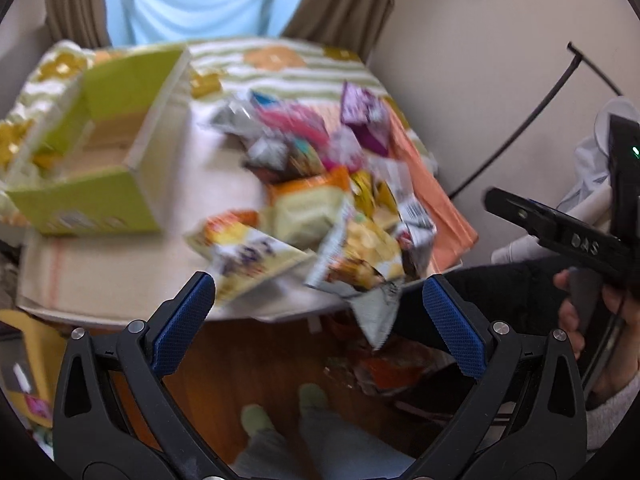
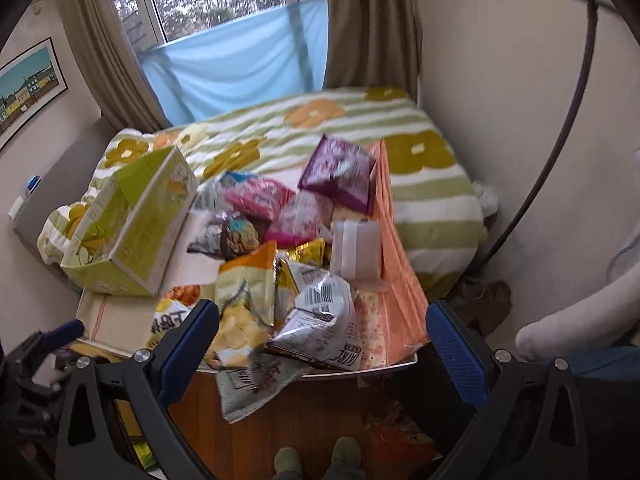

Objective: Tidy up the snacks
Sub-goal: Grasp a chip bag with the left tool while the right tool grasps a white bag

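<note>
my left gripper [image 1: 318, 312] and right gripper [image 2: 322, 338] both spread, empty, snacks [image 2: 288, 248] at 12, green box [image 2: 132, 236] at 10

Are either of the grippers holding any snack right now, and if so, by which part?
Nothing is held. The left gripper and right gripper are both open and empty, short of the snack pile.

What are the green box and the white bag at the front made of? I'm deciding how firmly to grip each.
Green box: looks like thin printed cardboard, matte, with folded flaps and a pale raw edge. White bag: probably plastic or foil film, glossy and crinkled, catching highlights, with a printed barcode.
</note>
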Demonstrator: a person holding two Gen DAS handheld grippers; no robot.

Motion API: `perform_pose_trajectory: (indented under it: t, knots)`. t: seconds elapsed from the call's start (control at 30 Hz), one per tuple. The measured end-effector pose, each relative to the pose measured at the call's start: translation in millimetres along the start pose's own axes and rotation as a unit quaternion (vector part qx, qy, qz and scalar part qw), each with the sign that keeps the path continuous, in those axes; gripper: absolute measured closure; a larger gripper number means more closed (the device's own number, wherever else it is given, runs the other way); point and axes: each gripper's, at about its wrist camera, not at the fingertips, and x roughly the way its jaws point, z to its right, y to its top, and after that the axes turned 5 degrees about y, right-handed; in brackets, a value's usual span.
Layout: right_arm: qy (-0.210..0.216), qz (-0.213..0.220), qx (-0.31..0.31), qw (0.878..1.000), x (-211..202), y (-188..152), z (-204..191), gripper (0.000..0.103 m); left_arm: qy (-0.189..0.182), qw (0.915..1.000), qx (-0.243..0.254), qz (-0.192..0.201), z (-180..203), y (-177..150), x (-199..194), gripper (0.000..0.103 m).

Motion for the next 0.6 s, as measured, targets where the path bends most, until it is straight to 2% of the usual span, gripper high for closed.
perform_pose_trajectory:
  t: [0.13,0.27,0.47,0.6]
  knots:
    - [0.046,-0.046,0.018,0.998,41.6,1.2,24.1,0.000,-0.018,0.9993,-0.014,-0.029,22.1,-8.4,45.2,0.000]
    - [0.081,-0.085,0.024,0.993,78.1,4.1,34.7,0.000,-0.011,0.9989,-0.015,-0.044,35.9,-12.7,73.4,0.000]
    - [0.105,-0.128,0.025,0.986,117.1,2.9,39.7,0.000,0.006,0.9979,-0.026,-0.059,41.3,-18.5,102.0,0.005]
    - [0.108,-0.146,0.014,0.983,131.3,0.1,39.5,0.000,0.008,0.9973,-0.033,-0.065,42.9,-18.5,115.3,0.013]
